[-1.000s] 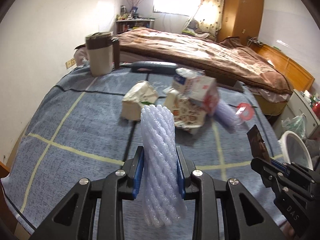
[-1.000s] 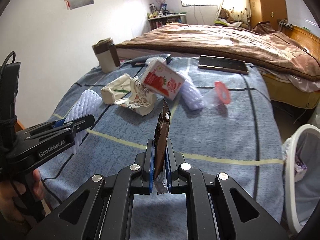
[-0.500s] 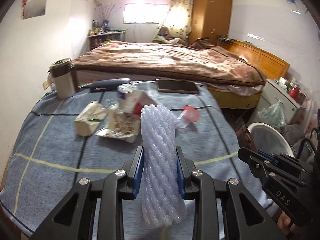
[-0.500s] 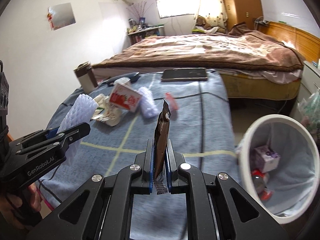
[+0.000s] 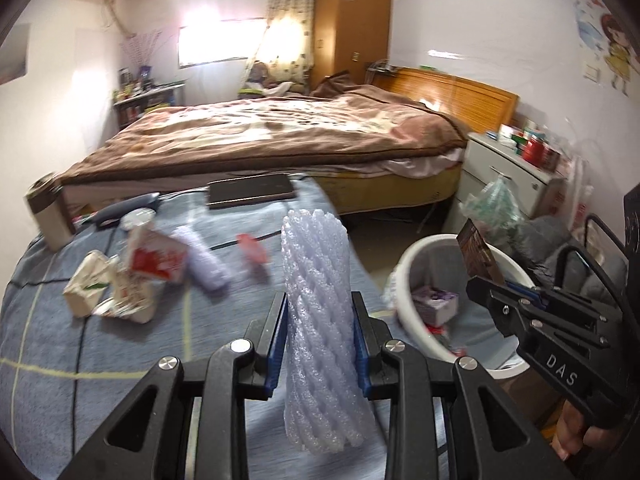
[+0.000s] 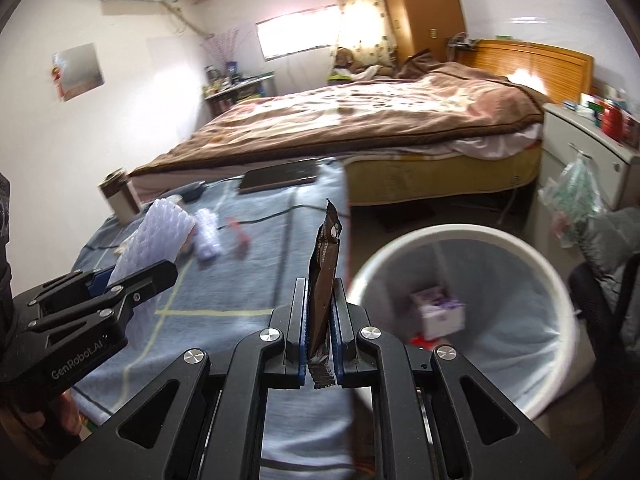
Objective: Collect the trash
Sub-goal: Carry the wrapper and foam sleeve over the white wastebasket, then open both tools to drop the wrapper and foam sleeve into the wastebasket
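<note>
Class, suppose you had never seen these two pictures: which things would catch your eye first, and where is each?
First the ridged white foam sleeve, upright and clamped in the left gripper at the picture's centre. Next the dark brown wrapper, pinched in the right gripper, beside the white bin on the floor at right, with rubbish inside. Behind, cartons lie scattered on the blue blanket.

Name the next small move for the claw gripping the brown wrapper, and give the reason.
Probably carry the right claw a little further right until it is over the white bin, then open. It is shut on the brown wrapper, which stands over the blue cloth's edge, just left of the bin's rim. The bin already holds trash.
</note>
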`<action>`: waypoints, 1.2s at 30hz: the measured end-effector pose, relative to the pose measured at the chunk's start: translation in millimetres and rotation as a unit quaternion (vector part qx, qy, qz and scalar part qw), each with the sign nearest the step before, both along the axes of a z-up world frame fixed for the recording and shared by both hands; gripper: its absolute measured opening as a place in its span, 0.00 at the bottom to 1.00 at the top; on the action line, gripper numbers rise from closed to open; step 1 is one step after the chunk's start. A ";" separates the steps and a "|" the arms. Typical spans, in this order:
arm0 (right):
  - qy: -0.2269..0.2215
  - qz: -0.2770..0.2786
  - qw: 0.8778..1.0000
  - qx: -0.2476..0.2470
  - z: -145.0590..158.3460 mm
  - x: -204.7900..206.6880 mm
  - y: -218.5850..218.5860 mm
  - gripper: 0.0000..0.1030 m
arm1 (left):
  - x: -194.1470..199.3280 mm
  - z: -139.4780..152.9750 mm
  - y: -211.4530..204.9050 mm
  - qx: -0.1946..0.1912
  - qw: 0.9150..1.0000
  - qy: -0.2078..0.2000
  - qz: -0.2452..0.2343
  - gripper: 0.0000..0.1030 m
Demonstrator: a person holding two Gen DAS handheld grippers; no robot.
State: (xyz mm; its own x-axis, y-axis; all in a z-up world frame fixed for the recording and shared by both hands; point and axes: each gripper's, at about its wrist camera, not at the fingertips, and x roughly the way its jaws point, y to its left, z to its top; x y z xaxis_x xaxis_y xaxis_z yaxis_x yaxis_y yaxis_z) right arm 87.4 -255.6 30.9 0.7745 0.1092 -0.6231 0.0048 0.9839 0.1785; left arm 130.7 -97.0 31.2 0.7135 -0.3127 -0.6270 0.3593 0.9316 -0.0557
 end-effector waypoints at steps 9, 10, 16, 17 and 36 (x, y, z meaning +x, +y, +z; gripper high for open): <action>0.009 -0.052 0.999 -0.002 -6.2 -6.6 -50.7 0.12 | 1.8 -3.8 -66.0 0.005 0.998 0.007 -0.063 0.30; 0.012 -0.058 0.998 -0.002 -8.2 -6.3 -55.7 0.12 | 2.5 -4.8 -72.5 0.006 0.998 0.008 -0.069 0.30; 0.037 -0.080 0.996 -0.001 -21.4 -3.0 -82.0 0.12 | 9.9 -19.2 -106.9 0.000 0.994 0.040 -0.097 0.30; 0.041 -0.083 0.996 -0.001 -24.6 -1.5 -85.3 0.12 | 11.0 -22.3 -111.9 -0.001 0.994 0.047 -0.102 0.30; 0.083 -0.109 0.991 -0.011 -45.5 -3.7 -106.0 0.53 | 14.0 -44.5 -135.8 0.007 0.990 0.078 -0.115 0.58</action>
